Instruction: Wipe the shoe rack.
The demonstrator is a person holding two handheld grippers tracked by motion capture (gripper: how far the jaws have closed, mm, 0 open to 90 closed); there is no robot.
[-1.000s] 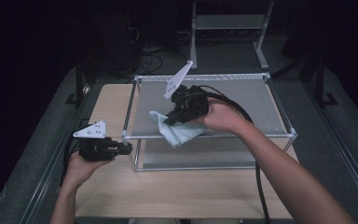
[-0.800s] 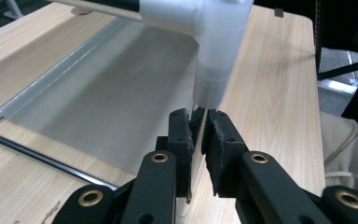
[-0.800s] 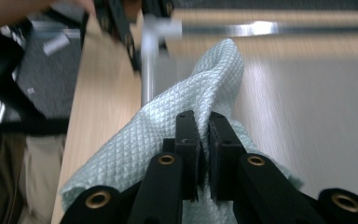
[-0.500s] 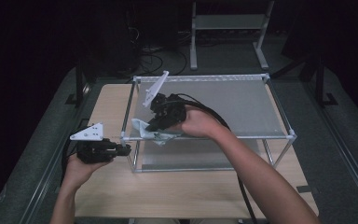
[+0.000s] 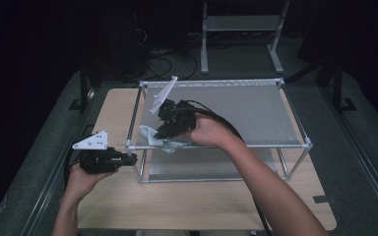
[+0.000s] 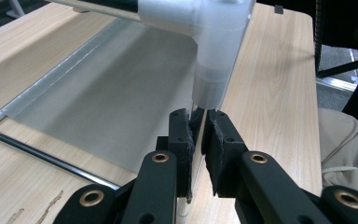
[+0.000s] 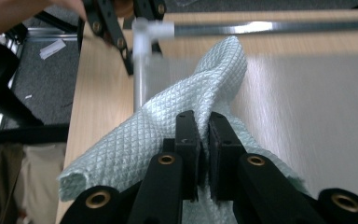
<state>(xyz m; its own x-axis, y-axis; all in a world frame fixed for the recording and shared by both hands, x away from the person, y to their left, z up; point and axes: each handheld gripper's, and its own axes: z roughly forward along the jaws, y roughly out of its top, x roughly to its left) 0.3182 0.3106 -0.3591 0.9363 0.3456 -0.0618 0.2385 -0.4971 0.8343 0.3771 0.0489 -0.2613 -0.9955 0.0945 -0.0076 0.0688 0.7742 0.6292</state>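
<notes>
Lying bunched on the front left corner of the shelf top [image 5: 256,110], the pale green cloth [image 7: 168,126] is pinched in the closed right gripper [image 7: 204,140], while the left gripper [image 6: 198,135] clamps the rack's front left post [image 6: 209,84] above the wooden table [image 5: 202,201].

wooden table [image 5: 226,206], grey stand [image 5: 239,37], floor cables [image 5: 165,61]

- The right tool [image 7: 204,140] has its jaws pinched tight on a pale green quilted cloth [image 7: 168,135].
- The cloth lies bunched on the grey shelf panel [image 7: 307,107].
- Beyond it, the other tool [image 7: 116,23] is at the frame's white corner joint [image 7: 151,30], over the wooden bench [image 7: 102,93].
</notes>
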